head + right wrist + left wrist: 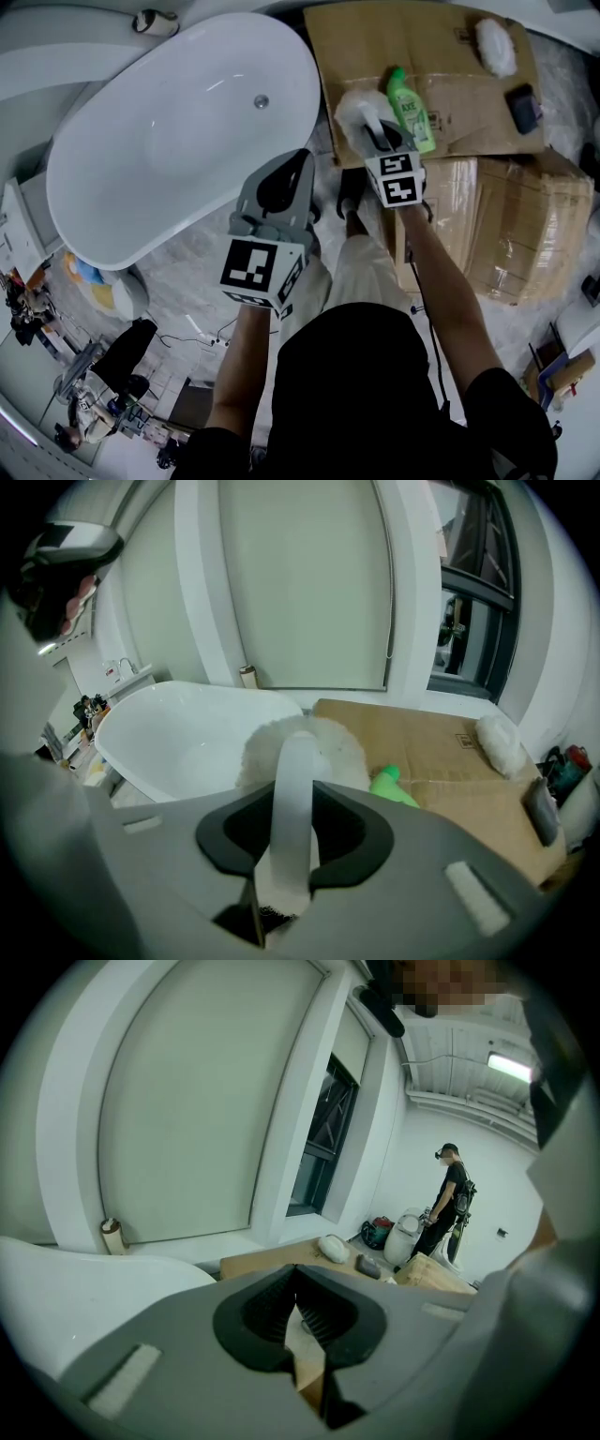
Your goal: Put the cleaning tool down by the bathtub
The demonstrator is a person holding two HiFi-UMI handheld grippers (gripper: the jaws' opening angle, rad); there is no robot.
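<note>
My right gripper (380,139) (291,832) is shut on the white handle (291,799) of the cleaning tool, whose fluffy white head (354,108) (305,747) sticks out ahead over the cardboard's near left corner. The white oval bathtub (178,131) (178,738) lies to the left of it. My left gripper (278,192) (298,1321) hangs by the tub's right rim, jaws nearly together with nothing between them.
A green bottle (410,108) (394,787) lies on the flat cardboard (431,56) just right of the tool. A second white pad (495,45) and a dark object (523,108) rest farther right. Cardboard boxes (511,225) stand at the right. A person (448,1199) stands far off.
</note>
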